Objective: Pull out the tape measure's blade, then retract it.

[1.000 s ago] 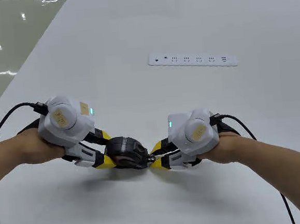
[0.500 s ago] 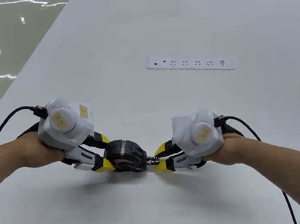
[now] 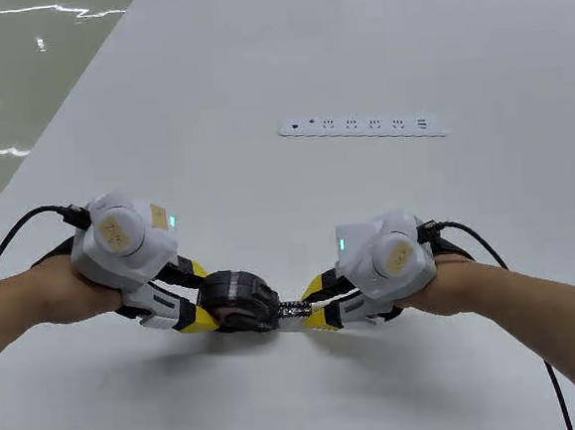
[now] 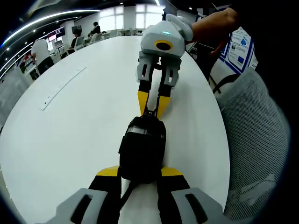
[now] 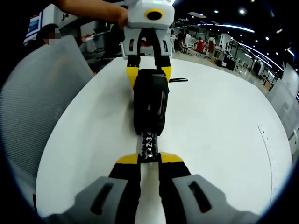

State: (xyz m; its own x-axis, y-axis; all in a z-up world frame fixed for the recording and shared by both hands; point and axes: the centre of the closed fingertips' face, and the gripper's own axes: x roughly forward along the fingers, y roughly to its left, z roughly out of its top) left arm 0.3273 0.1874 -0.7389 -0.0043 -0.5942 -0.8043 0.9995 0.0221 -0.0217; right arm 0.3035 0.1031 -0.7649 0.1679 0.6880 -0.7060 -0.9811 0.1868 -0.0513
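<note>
Over tabletop (image 3: 257, 78), left fingers (image 3: 201, 316) clamp tape measure (image 3: 236, 297), right fingers (image 3: 321, 319) blade (image 3: 293, 310).

Near the table's (image 3: 256, 68) front, the tape measure (image 3: 238, 301) sits between the left gripper (image 3: 202, 295) on its left and the right gripper (image 3: 313, 304) on its right (a short stretch of blade (image 3: 293, 310) spans the gap). A power strip (image 3: 361, 127) lies well behind.

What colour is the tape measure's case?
The tape measure case is black, clearest in the right gripper view.
</note>
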